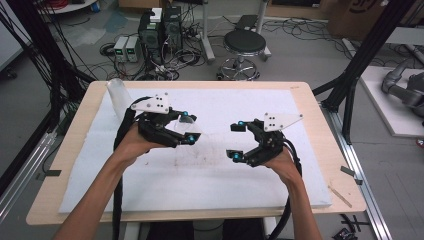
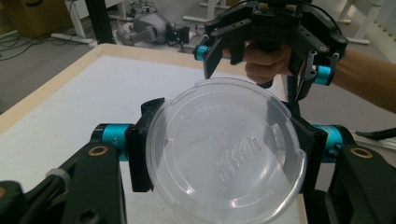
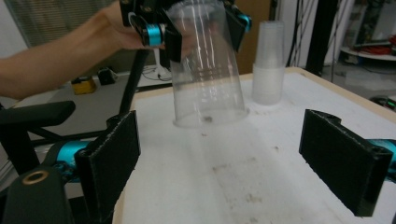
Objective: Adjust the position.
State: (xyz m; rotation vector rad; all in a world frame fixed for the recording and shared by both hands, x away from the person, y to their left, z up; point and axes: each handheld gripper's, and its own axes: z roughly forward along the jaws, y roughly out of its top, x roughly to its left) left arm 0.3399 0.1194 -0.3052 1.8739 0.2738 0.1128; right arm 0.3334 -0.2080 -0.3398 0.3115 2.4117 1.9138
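High view puts my left hand-held gripper (image 1: 186, 129) over the white sheet (image 1: 210, 190) on the counter (image 1: 75, 165), clamped on a clear plastic cup (image 1: 184, 128) that sits right between its pads. From the left hand-held gripper view the cup's wide round mouth (image 2: 224, 154) faces the camera, pinched at about 9 and 3 o'clock by the two black pads (image 2: 140, 154), so the grip is on the cup's wall. In the right hand-held gripper view the same cup (image 3: 205, 70) hangs mouth-down and tilted, its rim low over the sheet at 12 o'clock from my right pads, with my left gripper (image 3: 196, 23) squeezing it near its base. My right hand-held gripper (image 1: 237, 140) stands wide open with nothing between its pads (image 3: 112, 158), at 3 o'clock from the cup and well apart from it. A stack of cups (image 3: 268, 65) stands upright on the sheet just beyond the held cup, toward 1 o'clock.
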